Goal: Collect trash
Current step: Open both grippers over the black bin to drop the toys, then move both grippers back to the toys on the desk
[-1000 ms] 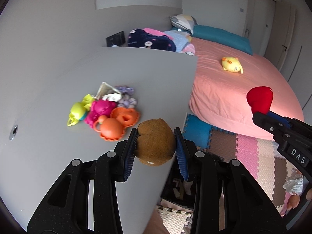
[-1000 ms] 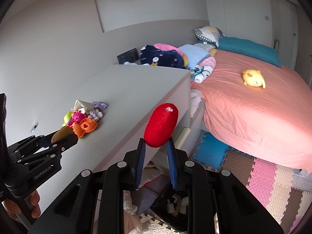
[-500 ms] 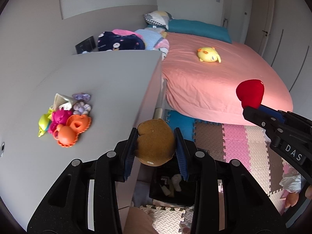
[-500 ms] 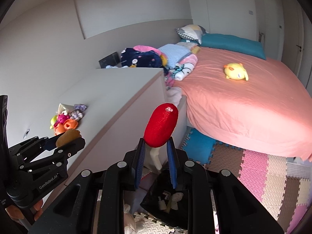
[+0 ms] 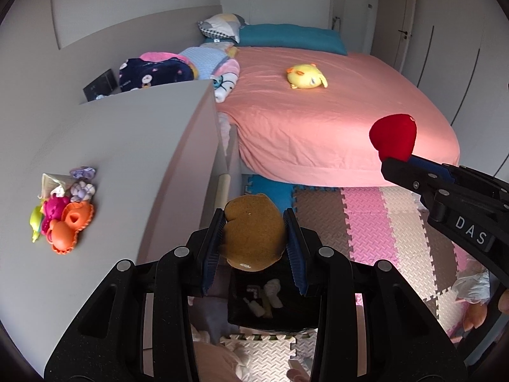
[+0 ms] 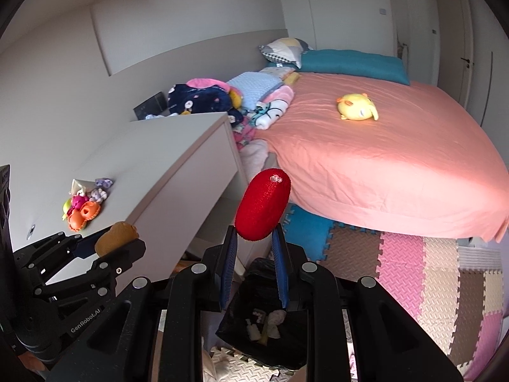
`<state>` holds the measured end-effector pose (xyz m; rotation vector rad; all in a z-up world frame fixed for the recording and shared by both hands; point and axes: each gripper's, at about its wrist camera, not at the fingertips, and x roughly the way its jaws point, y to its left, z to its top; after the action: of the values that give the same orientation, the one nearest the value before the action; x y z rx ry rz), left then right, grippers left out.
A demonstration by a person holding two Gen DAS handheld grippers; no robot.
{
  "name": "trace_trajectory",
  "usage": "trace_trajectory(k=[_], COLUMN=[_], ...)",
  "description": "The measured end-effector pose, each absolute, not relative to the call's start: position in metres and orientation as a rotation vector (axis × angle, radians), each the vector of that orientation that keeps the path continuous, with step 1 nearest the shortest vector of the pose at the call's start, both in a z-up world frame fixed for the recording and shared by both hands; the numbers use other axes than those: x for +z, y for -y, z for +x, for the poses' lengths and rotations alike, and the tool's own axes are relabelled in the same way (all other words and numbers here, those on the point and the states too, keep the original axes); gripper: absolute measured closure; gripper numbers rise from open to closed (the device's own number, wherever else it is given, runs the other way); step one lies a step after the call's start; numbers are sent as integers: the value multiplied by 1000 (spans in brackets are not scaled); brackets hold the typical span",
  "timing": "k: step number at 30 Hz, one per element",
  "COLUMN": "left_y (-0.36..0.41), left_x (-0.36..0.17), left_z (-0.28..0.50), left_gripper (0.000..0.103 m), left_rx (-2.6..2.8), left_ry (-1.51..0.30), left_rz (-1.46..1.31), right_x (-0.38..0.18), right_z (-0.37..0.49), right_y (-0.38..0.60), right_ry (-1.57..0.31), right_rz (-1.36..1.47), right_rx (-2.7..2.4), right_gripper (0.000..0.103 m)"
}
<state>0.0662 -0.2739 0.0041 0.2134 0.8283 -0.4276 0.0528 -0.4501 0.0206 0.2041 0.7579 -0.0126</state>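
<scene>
While both hands are hovering above the black-lined bin (image 5: 270, 305) at the bottom centre, the left gripper (image 5: 254, 238) is clenching a fuzzy brown lump (image 5: 253, 232) and the right gripper (image 6: 253, 248) is pinching a velvety red oval (image 6: 262, 205) by its lower end. Letting go off-centre could bounce either soft piece onto the ridged foam mats (image 5: 375, 229). Glossy plastic toys (image 5: 63, 213) are lying at middle left on the smooth grey cabinet (image 5: 127, 146); beyond, a plush yellow chick (image 5: 305, 76) is resting on the wrinkled pink bed (image 5: 318, 121).
</scene>
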Motion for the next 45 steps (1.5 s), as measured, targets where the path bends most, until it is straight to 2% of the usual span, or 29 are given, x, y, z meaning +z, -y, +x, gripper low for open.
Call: trace_trajectory(k=[10,12,13,14,15,16,42,45], left_y=[286,287,286,284,283,283,257,246], left_x=[-18,-24,-25,-26,-27,-27,-24,-20], left_z=[74,77,78,79,79,80,84,84], left_gripper=[66,45,14,6,6,6,6,6], left_rx=[-475,-484,-481,-478,-479,-474,-399,-380], left_ry=[-894,-927,-935,-935,-929,-929,-938,-933], left_rz=[253,260,256,251,255,263,240,224], right_x=[1,-3,-4,-5,-5,-5,-1,1], right_z=[65,69,71,72,73,73,80,84], right_y=[462,465,466,469,470,471,453,443], right_ry=[-811,-828,-834,-837,-835,-830,-822,-818], right_rz=[232,248,257,272,275,269,252,246], right_rx=[-38,-40,-40,-48,-64,-79,-50,-25], right_gripper=[79,75,60,50,40,39,37,32])
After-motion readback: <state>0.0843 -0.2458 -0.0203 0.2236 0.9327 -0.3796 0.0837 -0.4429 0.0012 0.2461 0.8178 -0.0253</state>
